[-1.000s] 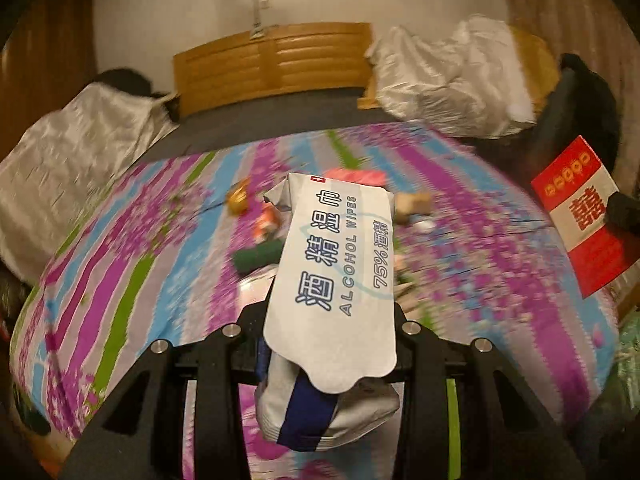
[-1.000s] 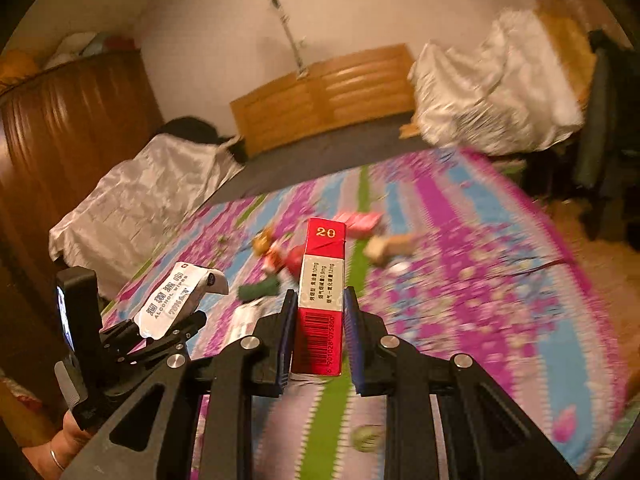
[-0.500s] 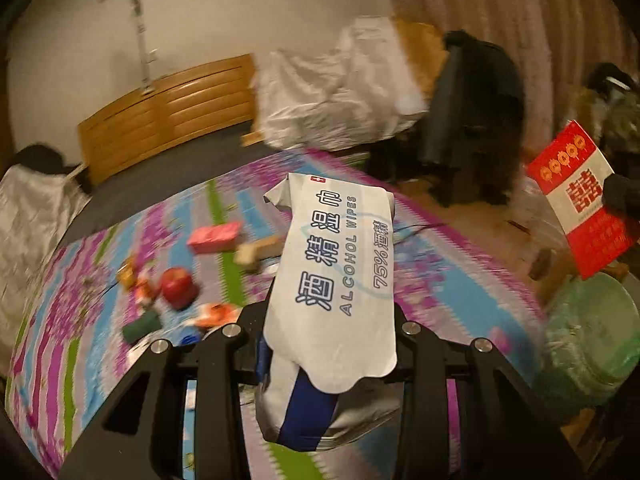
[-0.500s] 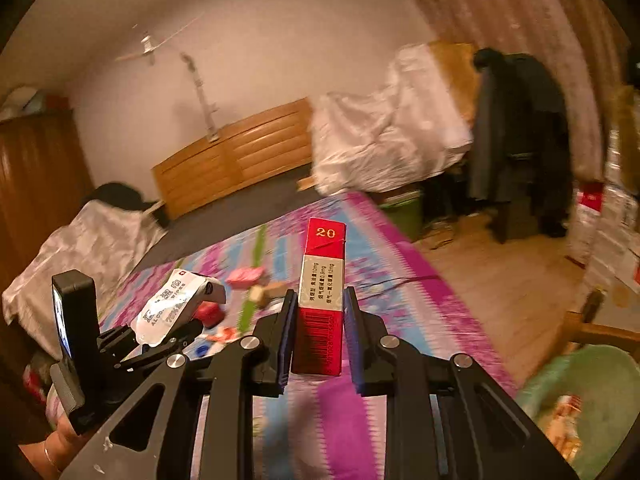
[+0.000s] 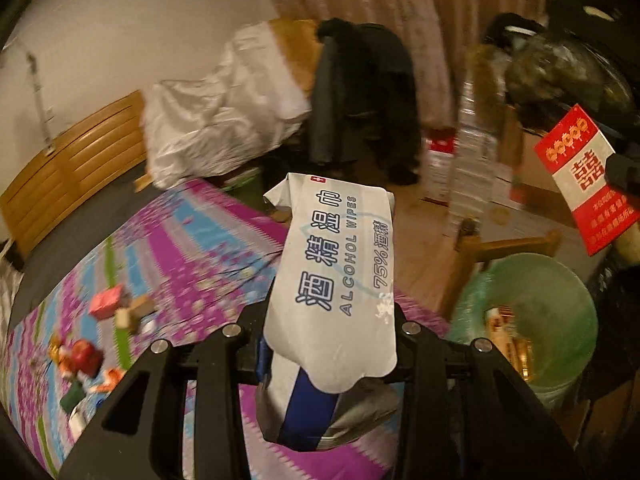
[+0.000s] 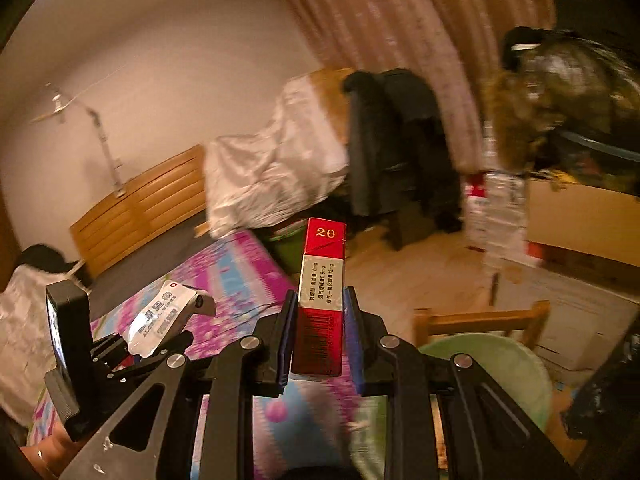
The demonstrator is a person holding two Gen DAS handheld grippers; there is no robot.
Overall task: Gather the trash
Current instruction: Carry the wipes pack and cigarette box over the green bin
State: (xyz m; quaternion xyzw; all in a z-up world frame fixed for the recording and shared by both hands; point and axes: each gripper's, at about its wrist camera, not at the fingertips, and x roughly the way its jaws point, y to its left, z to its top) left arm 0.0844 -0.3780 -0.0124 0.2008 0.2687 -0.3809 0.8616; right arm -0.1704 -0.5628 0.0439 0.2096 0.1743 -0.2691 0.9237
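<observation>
Standing upright in right gripper [image 6: 320, 344], red cigarette pack [image 6: 322, 300]

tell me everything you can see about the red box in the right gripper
The cigarette pack is a slim cardboard box, red at top and bottom with a pale band of small print, "20" near its top and a barcode low down. It stands upright, clamped between the right gripper pads, held in the air. Its broad face shows double-happiness characters.
</observation>
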